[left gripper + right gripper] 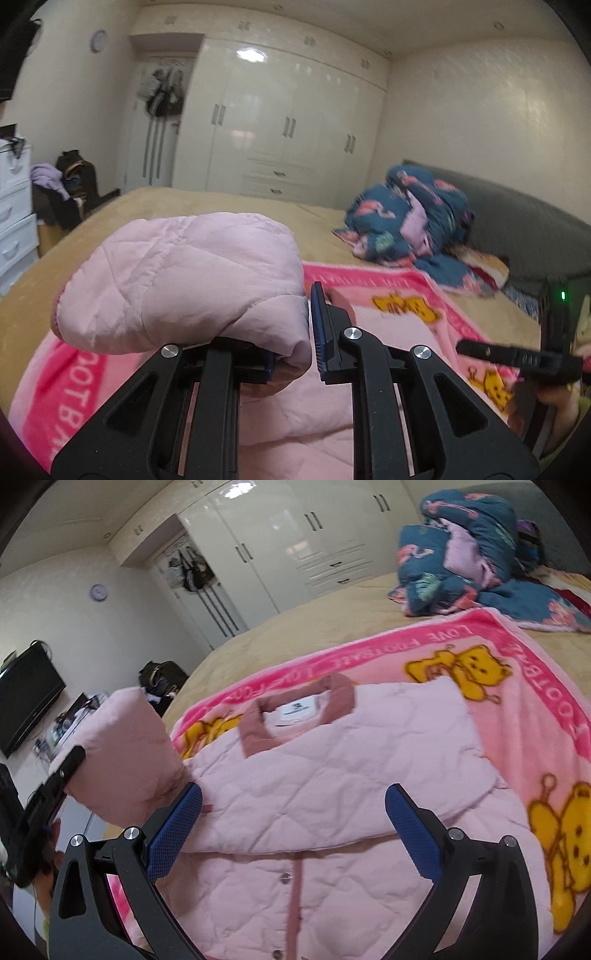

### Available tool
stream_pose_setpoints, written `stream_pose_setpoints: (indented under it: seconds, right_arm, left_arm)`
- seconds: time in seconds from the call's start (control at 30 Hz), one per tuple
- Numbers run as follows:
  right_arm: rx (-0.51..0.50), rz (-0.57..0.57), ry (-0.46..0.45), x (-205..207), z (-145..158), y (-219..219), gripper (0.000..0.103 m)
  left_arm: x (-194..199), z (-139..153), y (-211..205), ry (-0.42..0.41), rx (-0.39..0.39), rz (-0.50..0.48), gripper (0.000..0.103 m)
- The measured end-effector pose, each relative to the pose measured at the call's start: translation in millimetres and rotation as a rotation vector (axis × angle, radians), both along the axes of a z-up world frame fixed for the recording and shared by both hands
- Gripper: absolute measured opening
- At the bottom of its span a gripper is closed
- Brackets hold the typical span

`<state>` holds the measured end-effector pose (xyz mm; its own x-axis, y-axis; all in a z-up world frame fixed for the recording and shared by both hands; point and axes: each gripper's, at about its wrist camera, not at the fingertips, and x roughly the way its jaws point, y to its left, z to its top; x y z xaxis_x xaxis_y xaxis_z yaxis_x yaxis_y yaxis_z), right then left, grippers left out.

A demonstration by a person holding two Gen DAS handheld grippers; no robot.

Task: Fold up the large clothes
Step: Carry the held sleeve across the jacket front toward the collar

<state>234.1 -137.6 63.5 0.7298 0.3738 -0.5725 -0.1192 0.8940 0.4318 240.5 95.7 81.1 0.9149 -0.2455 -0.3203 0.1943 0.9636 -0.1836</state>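
Left tongs (291, 332) clamped on a lifted sleeve (184, 280) of the pink quilted jacket (332, 775); right tongs (293, 830) spread apart, holding nothing, hovering over the jacket's middle. Jacket lies collar (295, 709) away from me on the pink bear blanket (517, 686), which covers the near part of the bed (295, 631).

I'd carry the sleeve across the jacket's chest, keep it flat and level with the collar, and let go only once it rests; right tongs could pin the body.

Blanket border reads "LOVE FOOTBALL". Collar tag (297, 710) print too small to read.
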Motion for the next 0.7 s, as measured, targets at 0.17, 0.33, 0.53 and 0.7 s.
stream_pose_setpoints:
  seconds: [0.17, 0.33, 0.53, 0.7]
  right_arm:
    - [0.008, -0.047, 0.032, -1, -10, -23, 0.099]
    - [0.022, -0.098, 0.046, -3, -16, -43, 0.099]
    - [0.039, -0.134, 0.066, -2, -22, -61, 0.099]
    - [0.054, -0.16, 0.081, -1, -28, -73, 0.099]
  left_arm:
    - [9, -23, -41, 0.036, 0.12, -0.103, 0.009]
    - [18, -57, -74, 0.105, 0.221, -0.206, 0.009]
    - [21, -114, -113, 0.227, 0.386, -0.334, 0.011]
    - [13, -136, -134, 0.239, 0.537, -0.378, 0.014]
